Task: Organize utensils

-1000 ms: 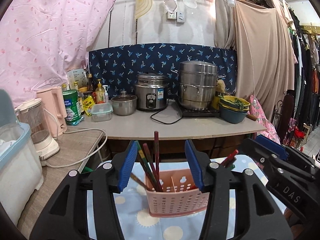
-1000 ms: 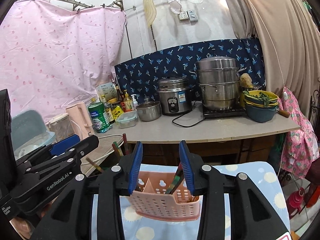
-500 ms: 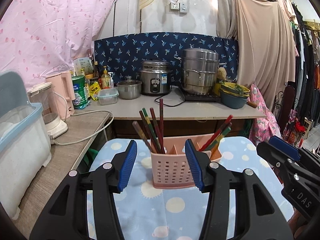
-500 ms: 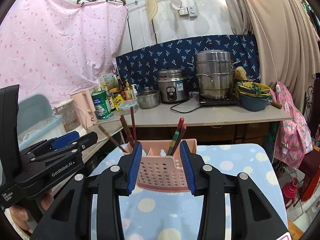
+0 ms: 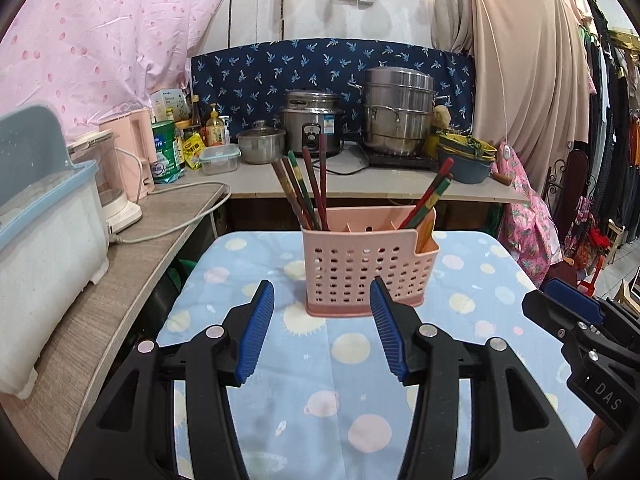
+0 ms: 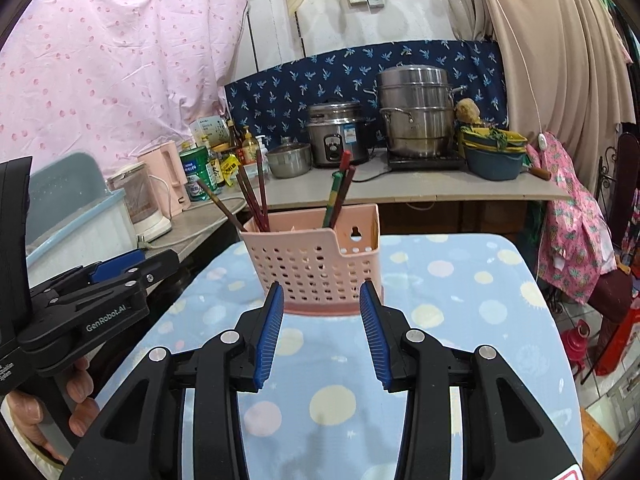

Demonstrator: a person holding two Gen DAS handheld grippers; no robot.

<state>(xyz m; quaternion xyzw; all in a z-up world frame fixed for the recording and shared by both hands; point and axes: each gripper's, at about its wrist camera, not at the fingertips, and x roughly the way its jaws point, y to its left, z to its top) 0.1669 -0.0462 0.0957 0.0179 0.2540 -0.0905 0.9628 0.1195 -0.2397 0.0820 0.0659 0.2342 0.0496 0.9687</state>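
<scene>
A pink perforated utensil basket (image 5: 366, 262) stands on the blue dotted tablecloth (image 5: 352, 360). Several dark chopsticks (image 5: 306, 190) lean in its left compartment and a few (image 5: 428, 198) in its right one. My left gripper (image 5: 322, 300) is open and empty, just short of the basket. In the right wrist view the basket (image 6: 316, 262) and chopsticks (image 6: 252, 196) stand ahead of my right gripper (image 6: 322, 300), which is open and empty. The right gripper also shows at the left wrist view's right edge (image 5: 576, 316), and the left gripper at the right wrist view's left edge (image 6: 120, 276).
A counter (image 5: 360, 184) behind the table holds a rice cooker (image 5: 310, 120), a steel steamer pot (image 5: 398, 116), bowls (image 5: 464, 156) and bottles. To the left, a side counter (image 5: 120, 280) carries a white and blue bin (image 5: 44, 220) and a blender (image 5: 110, 176).
Both grippers have pulled back from the basket, which now stands ahead of their tips on the cloth rather than between the fingers. The jaws remain open.
</scene>
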